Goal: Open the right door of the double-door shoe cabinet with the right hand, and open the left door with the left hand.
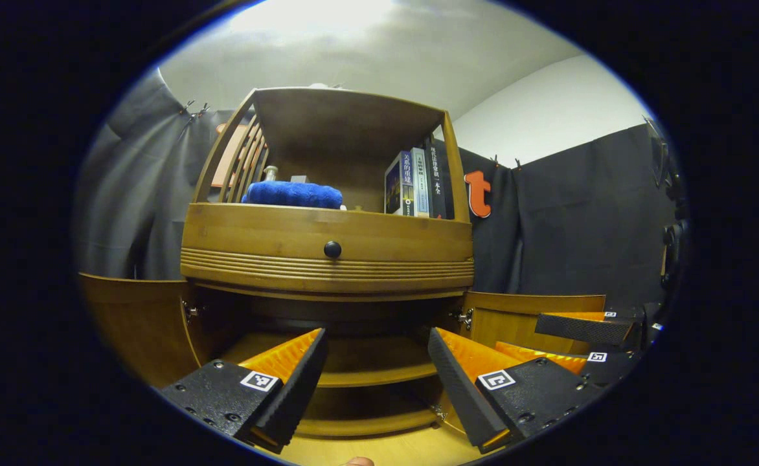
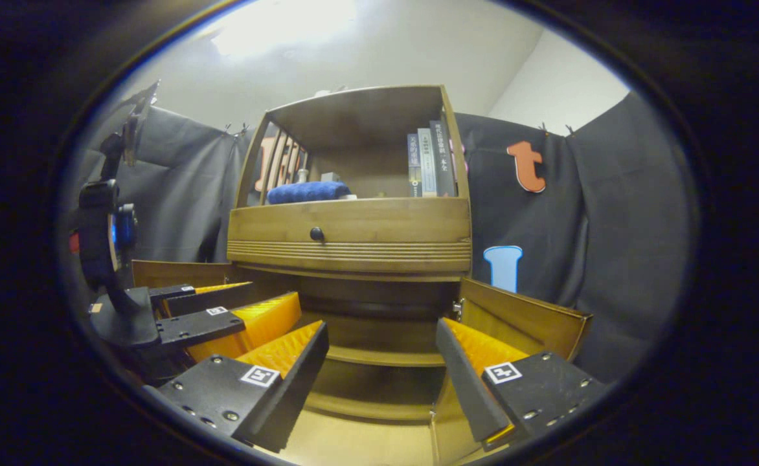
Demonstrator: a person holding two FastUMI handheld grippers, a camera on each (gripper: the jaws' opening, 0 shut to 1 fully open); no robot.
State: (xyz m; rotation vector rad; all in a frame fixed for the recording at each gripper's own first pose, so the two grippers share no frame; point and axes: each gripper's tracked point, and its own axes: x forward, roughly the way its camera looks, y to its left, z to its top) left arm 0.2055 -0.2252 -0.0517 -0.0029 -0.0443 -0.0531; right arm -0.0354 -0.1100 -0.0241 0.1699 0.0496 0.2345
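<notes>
Already both doors of your shoe cabinet (image 1: 328, 249) stand swung out: the left door (image 1: 136, 323) and the right door (image 2: 525, 320). That looks like the final step done. Your left gripper (image 1: 376, 369) and right gripper (image 2: 379, 366) gape wide, holding nothing, facing the bare shelves (image 1: 379, 372); next, just back away cleanly.
</notes>
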